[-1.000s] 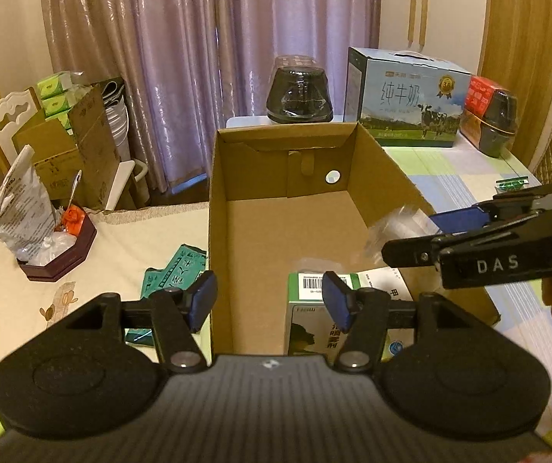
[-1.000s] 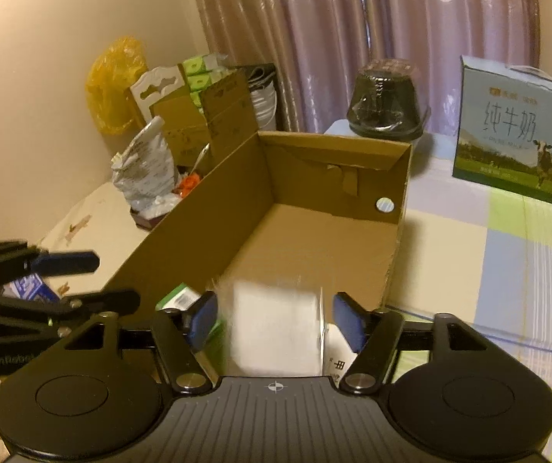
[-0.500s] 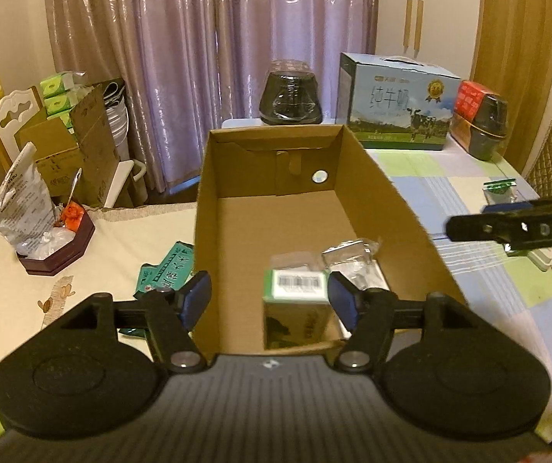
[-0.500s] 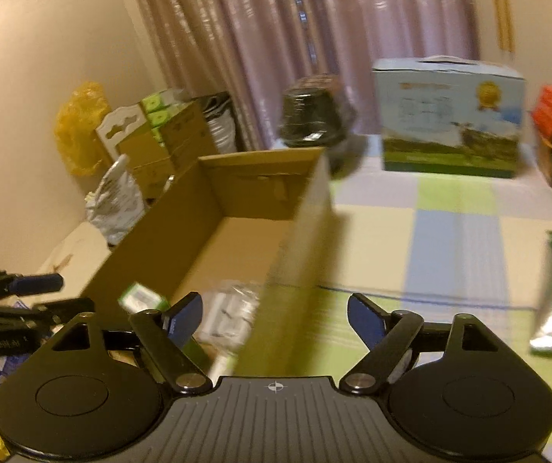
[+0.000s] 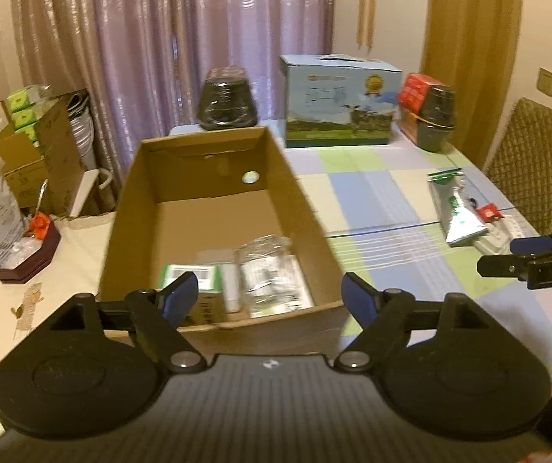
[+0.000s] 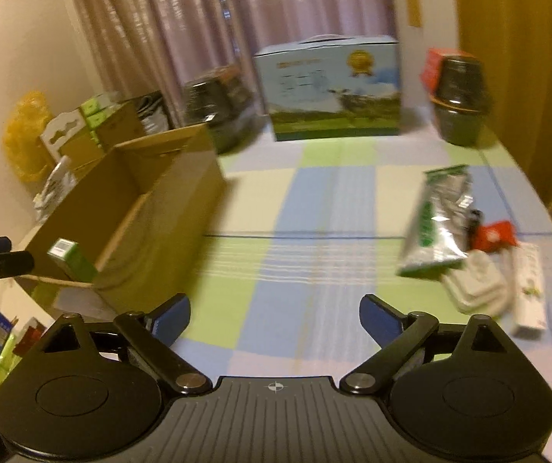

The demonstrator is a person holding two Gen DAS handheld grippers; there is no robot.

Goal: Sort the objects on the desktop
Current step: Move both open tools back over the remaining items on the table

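Observation:
An open cardboard box (image 5: 307, 208) (image 6: 183, 193) stands on the table. Inside it lie a green carton (image 5: 193, 279) (image 6: 71, 256) and a clear plastic packet (image 5: 272, 274). My left gripper (image 5: 270, 295) hovers at the box's near wall, its jaws opening with nothing between them. My right gripper (image 6: 274, 314) is over the checked cloth to the right of the box, its jaws opening and empty. It also shows at the right edge of the left wrist view (image 5: 507, 254). A silver-green pouch (image 6: 436, 223) (image 5: 455, 212), a red packet (image 6: 494, 233), a white lump (image 6: 476, 287) and a white stick-shaped pack (image 6: 529, 289) lie to the right.
At the table's back stand a blue milk carton case (image 5: 339, 102), a dark wrapped pot (image 5: 226, 98) and a red box with a dark pot (image 5: 436, 115). A wicker chair (image 5: 534, 166) is at the right. A dark tray with a crumpled bag (image 5: 25, 250) sits left.
Both grippers opened wider. The left one drew back from the box, leaving the green carton inside. The right one swung right out of the box, leaving the clear packet there.

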